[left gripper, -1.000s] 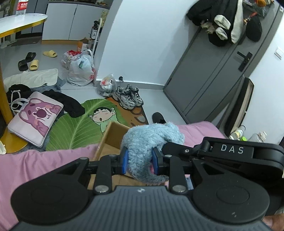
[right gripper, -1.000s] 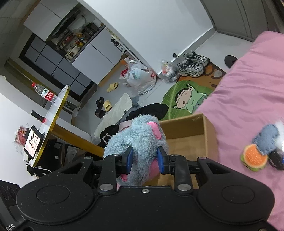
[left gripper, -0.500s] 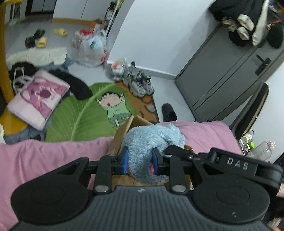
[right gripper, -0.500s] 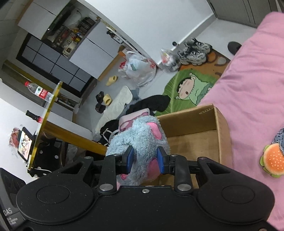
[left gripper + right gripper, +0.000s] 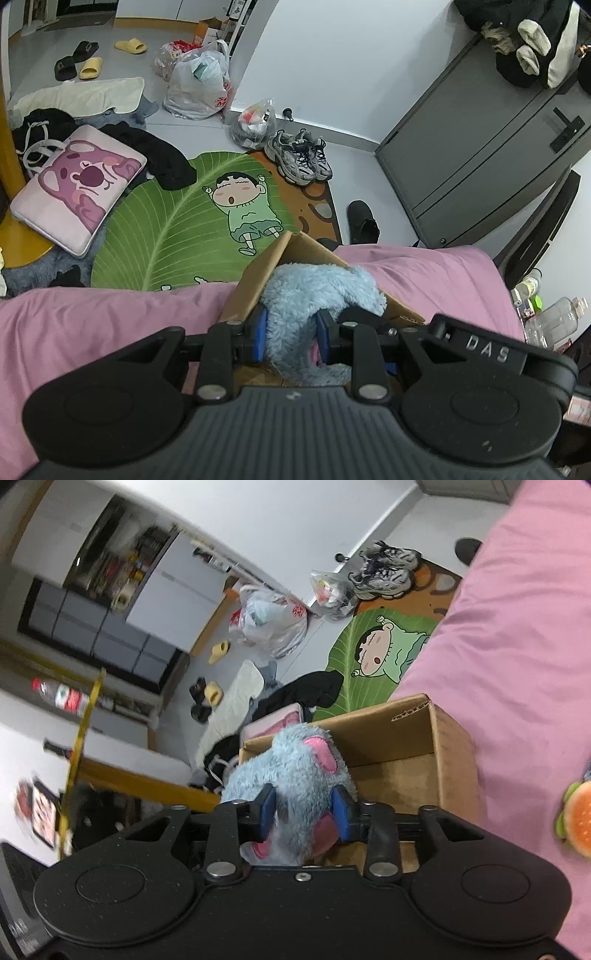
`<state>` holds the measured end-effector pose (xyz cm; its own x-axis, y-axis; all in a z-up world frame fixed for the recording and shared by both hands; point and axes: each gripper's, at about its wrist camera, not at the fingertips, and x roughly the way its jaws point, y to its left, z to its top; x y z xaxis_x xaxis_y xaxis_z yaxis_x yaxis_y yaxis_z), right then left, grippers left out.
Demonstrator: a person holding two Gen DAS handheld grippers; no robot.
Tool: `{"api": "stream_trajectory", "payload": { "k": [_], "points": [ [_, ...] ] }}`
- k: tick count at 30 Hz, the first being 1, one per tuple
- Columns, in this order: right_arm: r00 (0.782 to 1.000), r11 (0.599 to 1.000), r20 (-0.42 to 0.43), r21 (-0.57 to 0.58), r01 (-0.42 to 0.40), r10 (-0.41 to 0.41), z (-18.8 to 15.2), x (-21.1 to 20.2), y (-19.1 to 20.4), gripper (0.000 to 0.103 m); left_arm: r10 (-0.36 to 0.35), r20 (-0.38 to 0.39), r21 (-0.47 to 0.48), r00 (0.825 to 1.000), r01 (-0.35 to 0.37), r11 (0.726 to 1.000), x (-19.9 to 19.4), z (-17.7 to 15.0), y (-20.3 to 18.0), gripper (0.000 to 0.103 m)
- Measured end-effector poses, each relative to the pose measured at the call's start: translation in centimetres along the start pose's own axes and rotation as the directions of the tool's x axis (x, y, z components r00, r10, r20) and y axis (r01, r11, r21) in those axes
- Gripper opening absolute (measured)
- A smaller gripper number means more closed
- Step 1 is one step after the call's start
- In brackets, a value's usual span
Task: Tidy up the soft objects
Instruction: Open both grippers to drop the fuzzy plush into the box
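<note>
While the left gripper stays clamped on the blue plush toy, the right gripper is opening, its blue pads wider apart than a second ago with plush between them. Both have sunk toward the cardboard box on the pink bedspread; the toy hangs over its interior. A burger plush lies right of the box.

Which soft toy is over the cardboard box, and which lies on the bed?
The blue plush toy hangs over the cardboard box, both grippers on it; the burger toy lies loose on the pink bedsheet.
</note>
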<state>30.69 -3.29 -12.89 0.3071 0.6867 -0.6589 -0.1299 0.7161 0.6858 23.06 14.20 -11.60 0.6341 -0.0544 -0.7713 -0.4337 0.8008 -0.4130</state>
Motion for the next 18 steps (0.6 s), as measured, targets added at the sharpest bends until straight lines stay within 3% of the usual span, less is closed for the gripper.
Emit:
{"api": "stream_trajectory", "payload": {
  "k": [5,8,9,18],
  "points": [
    [1.0,1.0,0.001,0.008,0.001,-0.001,0.0,-0.3,0.1,0.043,0.004,-0.007,0.005,1.0,-0.004,1.0,0.3,0.0,-0.3,0.03],
    [1.0,1.0,0.005,-0.003,0.02,-0.02,-0.1,-0.7,0.4,0.058,0.007,-0.025,-0.002,1.0,-0.007,1.0,0.2,0.0,-0.4,0.033],
    [0.999,0.999,0.012,-0.01,0.034,-0.034,-0.2,-1.0,0.5,0.066,0.005,-0.03,0.0,1.0,-0.005,1.0,0.1,-0.1,-0.4,0.038],
    [0.998,0.999,0.047,-0.033,0.04,-0.039,0.0,-5.4,0.7,0.072,0.057,0.032,0.048,0.998,-0.059,0.997,-3.1,-0.7,-2.2,0.066]
  ]
}}
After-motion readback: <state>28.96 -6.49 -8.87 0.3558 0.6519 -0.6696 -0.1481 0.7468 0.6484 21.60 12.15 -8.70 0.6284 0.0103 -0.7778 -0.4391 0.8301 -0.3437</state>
